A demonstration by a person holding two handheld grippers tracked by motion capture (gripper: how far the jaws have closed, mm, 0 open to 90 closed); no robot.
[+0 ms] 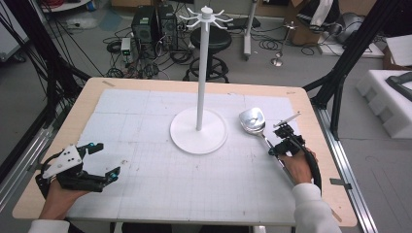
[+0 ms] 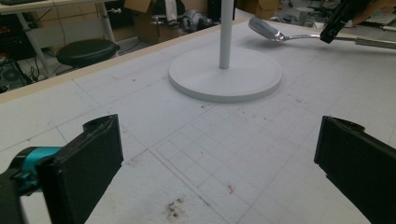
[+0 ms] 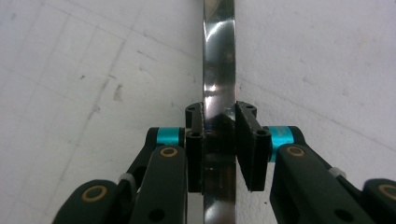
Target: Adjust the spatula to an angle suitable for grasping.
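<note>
Black fingers of the right gripper clamp the steel ladle by its handle; its bowl lies beyond them, beside the white stand. Left gripper fingers gape over bare counter. No writing is legible.

A robotics lab was suggested. Tangled cables, computer towers and a black stool were seen behind the gridded table.

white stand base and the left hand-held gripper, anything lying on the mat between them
Nothing: in the high view the gridded mat is bare between the white stand base and the left hand-held gripper; the left gripper view agrees.
</note>
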